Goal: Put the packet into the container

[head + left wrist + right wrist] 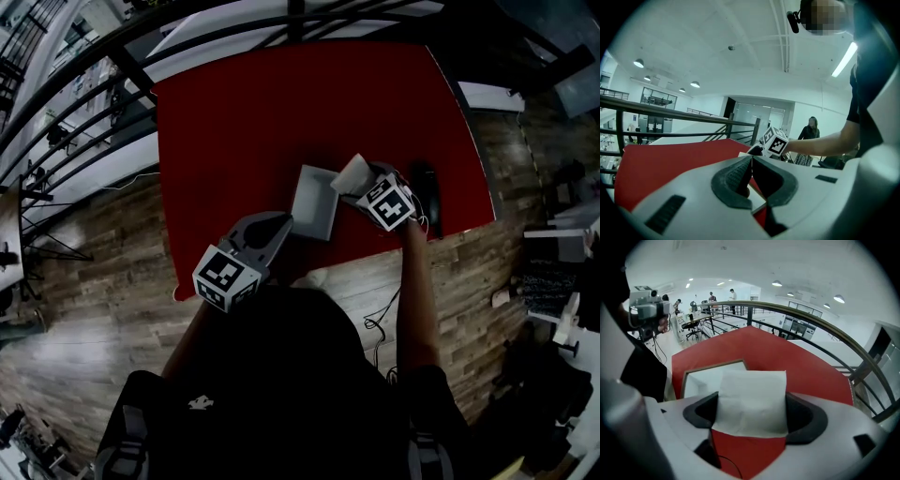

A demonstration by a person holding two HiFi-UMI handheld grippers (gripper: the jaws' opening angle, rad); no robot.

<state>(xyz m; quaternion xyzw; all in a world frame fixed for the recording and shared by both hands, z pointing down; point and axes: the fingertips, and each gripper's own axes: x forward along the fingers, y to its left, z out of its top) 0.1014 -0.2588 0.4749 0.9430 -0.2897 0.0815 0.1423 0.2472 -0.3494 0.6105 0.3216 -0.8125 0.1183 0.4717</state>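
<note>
A white square container (pixel 314 202) lies open on the red table (pixel 281 112) near its front edge; its pale inside also shows in the right gripper view as the container (pixel 705 378). My right gripper (pixel 361 178) is shut on a white paper packet (pixel 353 173), held just right of the container's rim. In the right gripper view the packet (pixel 751 401) fills the gap between the jaws. My left gripper (pixel 272 228) hangs at the container's near left corner with its jaws closed together and nothing between them, seen as the left gripper (pixel 751 176).
A dark object (pixel 427 187) lies on the table right of my right gripper. A black railing (pixel 84 103) runs along the table's far and left sides. Wooden floor (pixel 112 272) lies beyond the table edge. A person (pixel 810 136) stands far off.
</note>
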